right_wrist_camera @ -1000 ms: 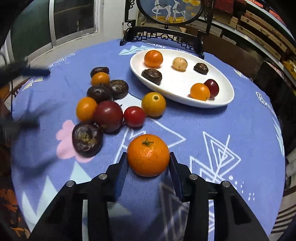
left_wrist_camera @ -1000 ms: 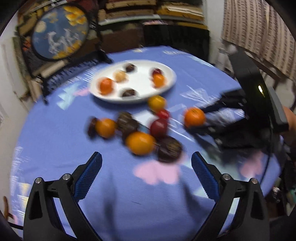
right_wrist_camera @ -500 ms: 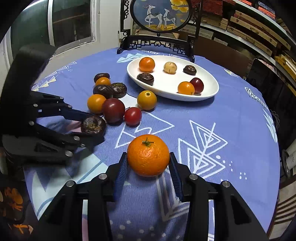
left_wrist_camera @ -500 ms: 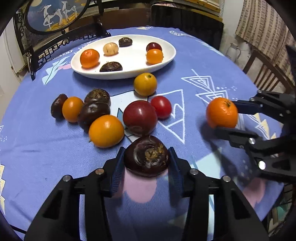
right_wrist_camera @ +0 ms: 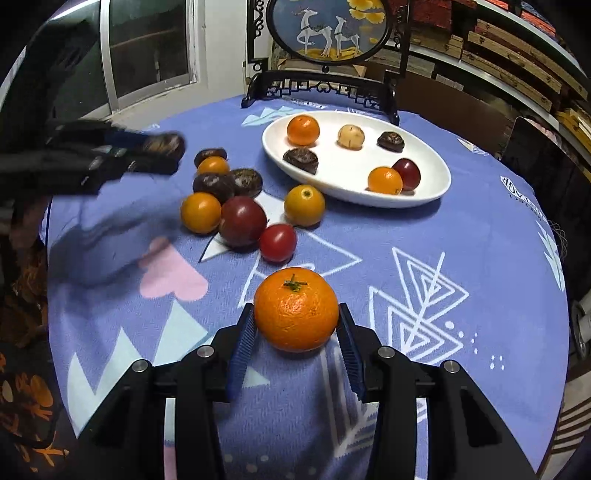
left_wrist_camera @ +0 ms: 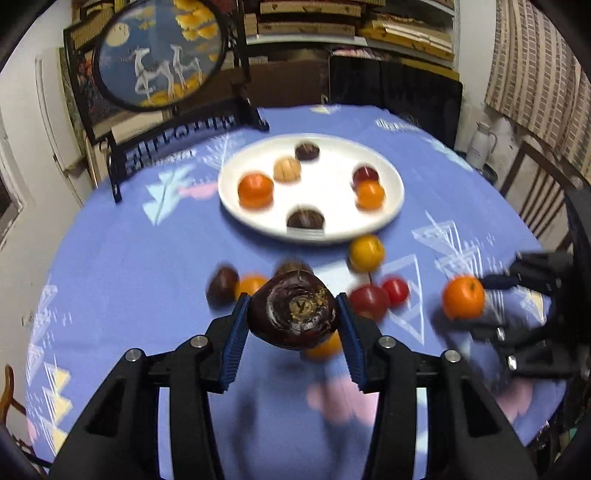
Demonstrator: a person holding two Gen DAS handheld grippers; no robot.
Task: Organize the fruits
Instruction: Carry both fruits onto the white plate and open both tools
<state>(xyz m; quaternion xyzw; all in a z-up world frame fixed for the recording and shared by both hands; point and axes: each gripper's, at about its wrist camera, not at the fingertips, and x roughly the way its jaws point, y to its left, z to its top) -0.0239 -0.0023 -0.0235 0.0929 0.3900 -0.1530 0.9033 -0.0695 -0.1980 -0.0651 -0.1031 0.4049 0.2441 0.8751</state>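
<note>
Left tongs: pinching a dark brown fruit between both blue pads, held above the surface, which carries a blue patterned cloth. In the right wrist view the left tongs appear blurred at the left edge, with the dark fruit at their tip, raised over the cloth and near the loose pile.

Right tongs: pinching an orange, stem side up, with a pad pressed on each flank. In the left wrist view the same orange sits at the right, gripped by the right tongs, well apart from the plate.

White oval plate: stands on the far part of the surface, just in front of a black stand with a round deer picture. It holds six fruits:
- one orange fruit at the far left
- one pale tan fruit
- two dark brown fruits, one near the front rim and one at the back
- a small orange fruit touching a dark red fruit

Loose pile on the cloth, left of the plate:
- a yellow-orange fruit just beside the plate rim
- a small red fruit touching a large dark red fruit
- an orange fruit beside it
- further dark brown and orange fruits behind
</note>
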